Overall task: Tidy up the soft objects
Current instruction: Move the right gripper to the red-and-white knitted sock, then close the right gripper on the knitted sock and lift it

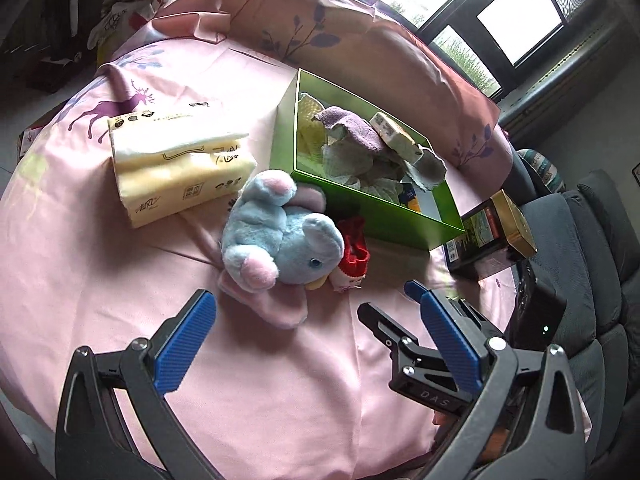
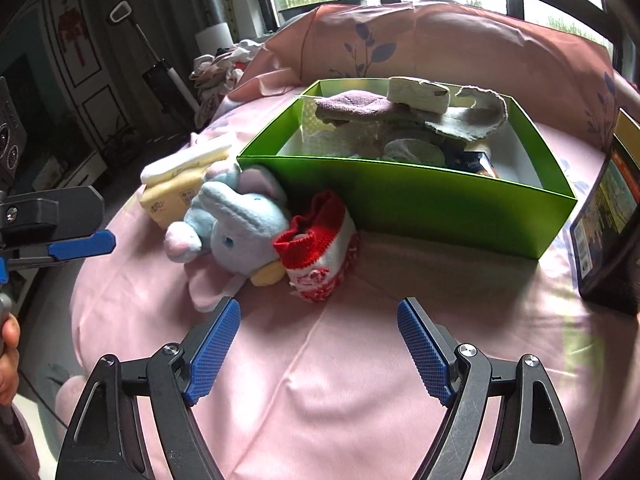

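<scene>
A blue and pink elephant plush (image 1: pixel 280 236) (image 2: pixel 236 224) lies on the pink sheet against the near wall of a green box (image 1: pixel 376 216) (image 2: pixel 420 200). A red and white sock (image 1: pixel 352 256) (image 2: pixel 320 252) leans on the plush's right side. Folded cloths and a sponge fill the box. My left gripper (image 1: pixel 316 300) is open just short of the plush, with nothing between its blue pads. My right gripper (image 2: pixel 318 306) is open too, a little in front of the sock and empty. Its fingers (image 1: pixel 380 320) show beside the left gripper's right pad.
A yellow tissue pack (image 1: pixel 176 172) (image 2: pixel 172 188) lies left of the box. A dark carton with a gold top (image 1: pixel 488 232) (image 2: pixel 608 220) stands to the right. A pink pillow (image 1: pixel 360 40) (image 2: pixel 440 40) lies behind. A pile of clothes (image 2: pixel 224 68) sits at the far left, and a hand (image 2: pixel 8 356) shows at the edge.
</scene>
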### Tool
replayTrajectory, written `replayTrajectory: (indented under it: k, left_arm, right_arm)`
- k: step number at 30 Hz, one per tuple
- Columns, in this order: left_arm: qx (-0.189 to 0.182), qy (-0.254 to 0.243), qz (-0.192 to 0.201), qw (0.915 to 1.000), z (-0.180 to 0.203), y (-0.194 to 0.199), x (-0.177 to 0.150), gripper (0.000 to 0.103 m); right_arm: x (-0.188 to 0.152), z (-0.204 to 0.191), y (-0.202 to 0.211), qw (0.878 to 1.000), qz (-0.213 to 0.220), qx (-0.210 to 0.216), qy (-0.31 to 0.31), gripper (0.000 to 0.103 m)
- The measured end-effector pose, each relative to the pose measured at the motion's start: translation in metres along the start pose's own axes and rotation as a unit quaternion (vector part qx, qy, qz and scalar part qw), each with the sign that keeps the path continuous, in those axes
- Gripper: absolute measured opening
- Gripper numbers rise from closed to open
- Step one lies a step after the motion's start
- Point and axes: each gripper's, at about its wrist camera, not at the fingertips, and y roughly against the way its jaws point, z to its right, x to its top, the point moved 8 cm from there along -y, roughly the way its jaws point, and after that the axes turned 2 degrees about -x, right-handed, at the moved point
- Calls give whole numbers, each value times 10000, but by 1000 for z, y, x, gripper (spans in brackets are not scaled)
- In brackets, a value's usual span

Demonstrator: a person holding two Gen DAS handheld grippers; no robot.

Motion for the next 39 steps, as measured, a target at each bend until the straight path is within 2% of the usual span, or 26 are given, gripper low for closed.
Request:
replayTrajectory:
  k: [3, 5, 8, 9, 13, 21, 26, 27, 30, 33, 35, 37, 39]
  left_arm:
    - [5, 18, 6, 10000, -6, -1, 2, 102]
    - [-8, 24, -27, 10000, -9, -5, 2, 102]
    - [-28, 48, -113, 9999, -12, -12, 2, 102]
    - [-32, 50, -141, 9999, -12, -15, 1, 102]
    - [-115, -4, -299, 9995, -6, -26, -3, 102]
    - [-306, -641, -831, 9940, 41, -62, -29, 102]
    - [-403, -1210, -1240, 9841, 83, -97, -56, 102]
    - [-419, -1291, -1301, 9822, 90, -103, -61, 102]
    - [-331, -1507, -1424, 9777, 102, -119, -75, 101]
    - [-263, -1576, -1505, 9756, 104, -127, -84, 100]
    - [-200, -1600, -1514, 9752, 104, -130, -86, 95]
    - [-188, -1566, -1548, 9753, 102, -131, -88, 81]
    - [-142, -1515, -1547, 9762, 99, -130, -90, 73]
  right_arm:
    - [10, 3, -15, 9997, -62, 138, -187, 74]
    - [14, 5, -24, 9996, -130, 127, -206, 67]
    - [16, 4, -34, 9993, -234, 223, -195, 51]
    - [16, 3, -34, 9991, -232, 299, -215, 41]
    - [12, 4, -23, 9990, -127, 367, -200, 28]
    - [-27, 25, 42, 9984, -79, 546, -98, 28]
    - [-65, 45, 68, 9993, -262, 267, -8, 28]
    - [-72, 49, 68, 9991, -348, 248, -6, 32]
    - [-90, 62, 70, 9986, -453, 132, -234, 56]
    - [-96, 64, 73, 9982, -367, 283, -367, 57]
    - [-97, 63, 72, 9980, -320, 372, -397, 57]
    - [-95, 59, 70, 9978, -271, 472, -391, 57]
    - [-93, 54, 67, 9977, -223, 535, -365, 57]
